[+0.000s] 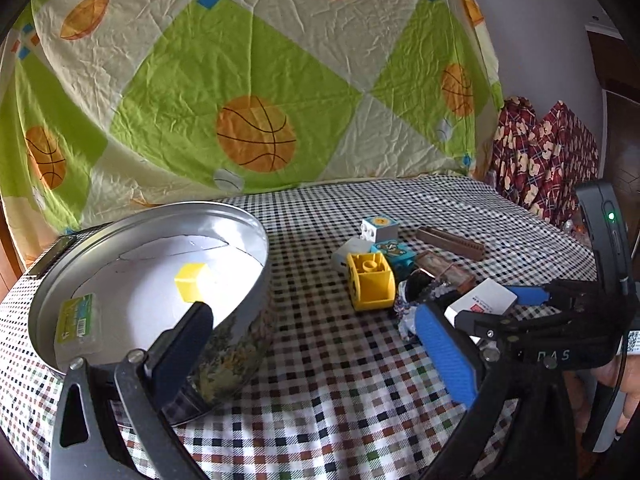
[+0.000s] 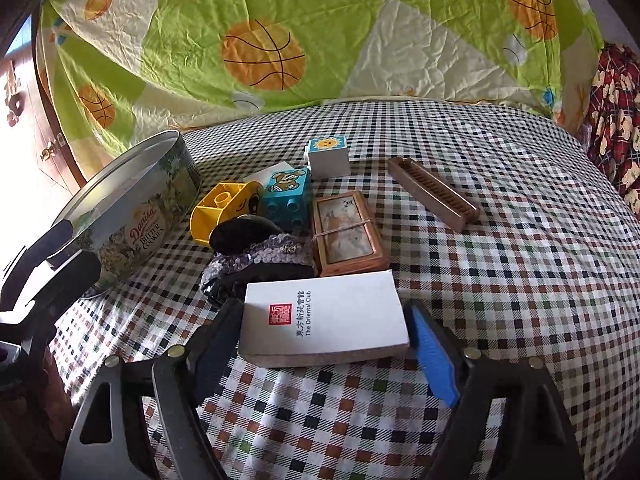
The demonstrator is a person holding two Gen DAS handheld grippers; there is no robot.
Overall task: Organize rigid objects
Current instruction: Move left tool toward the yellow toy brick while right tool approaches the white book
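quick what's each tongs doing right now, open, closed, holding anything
Left tongs: open, empty, one finger over the round metal cookie tin.
Right tongs: open around the flat white cardboard box, not visibly gripping it.

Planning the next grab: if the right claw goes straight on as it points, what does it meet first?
The white box, already lying between the open right claw fingers. Beyond it sits the sequined hair clip.
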